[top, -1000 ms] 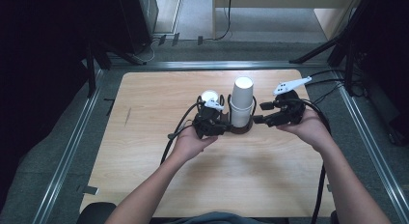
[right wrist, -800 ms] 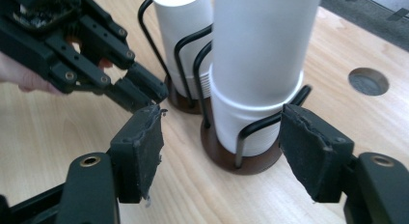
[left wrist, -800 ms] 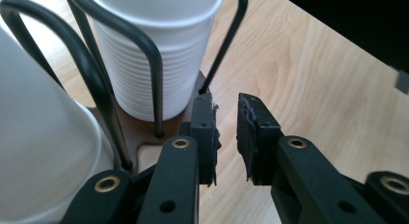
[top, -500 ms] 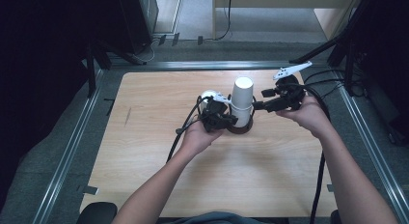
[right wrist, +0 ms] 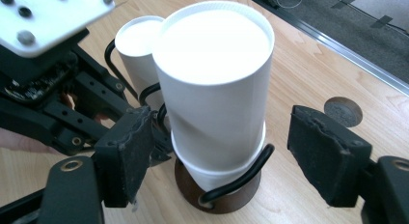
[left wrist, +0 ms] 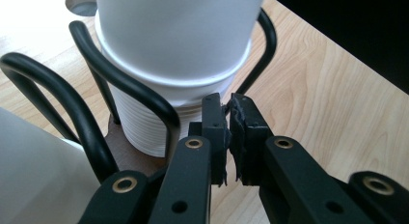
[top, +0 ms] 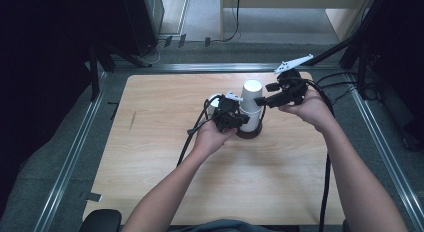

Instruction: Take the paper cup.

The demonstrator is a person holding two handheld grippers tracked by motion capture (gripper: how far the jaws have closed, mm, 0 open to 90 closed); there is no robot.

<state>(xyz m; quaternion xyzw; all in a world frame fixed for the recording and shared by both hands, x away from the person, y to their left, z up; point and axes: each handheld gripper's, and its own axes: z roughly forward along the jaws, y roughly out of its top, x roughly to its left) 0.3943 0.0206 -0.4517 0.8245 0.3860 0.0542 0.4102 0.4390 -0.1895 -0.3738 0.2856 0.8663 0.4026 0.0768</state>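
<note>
Stack of white cups (top: 251,104) standing upside down inside a black wire holder (left wrist: 120,84) on a round brown base (right wrist: 190,188), near the middle of the table (top: 165,157). Seated straight, so placing looks done; left to do, probably, only drawing both tools clear.

Smooth matte paper up top, fine ribbing on the lower cup, rolled rims showing as stepped rings. Thin, glossy, rounded wire loops. Pale wood-grain tabletop.

Right gripper (top: 262,100) wide apart, just been opening, cups between its worn pads but untouched on either side. Left gripper (left wrist: 229,105) closed pad to pad on nothing, low beside a wire loop. Another white cup (right wrist: 137,40) just behind.
</note>
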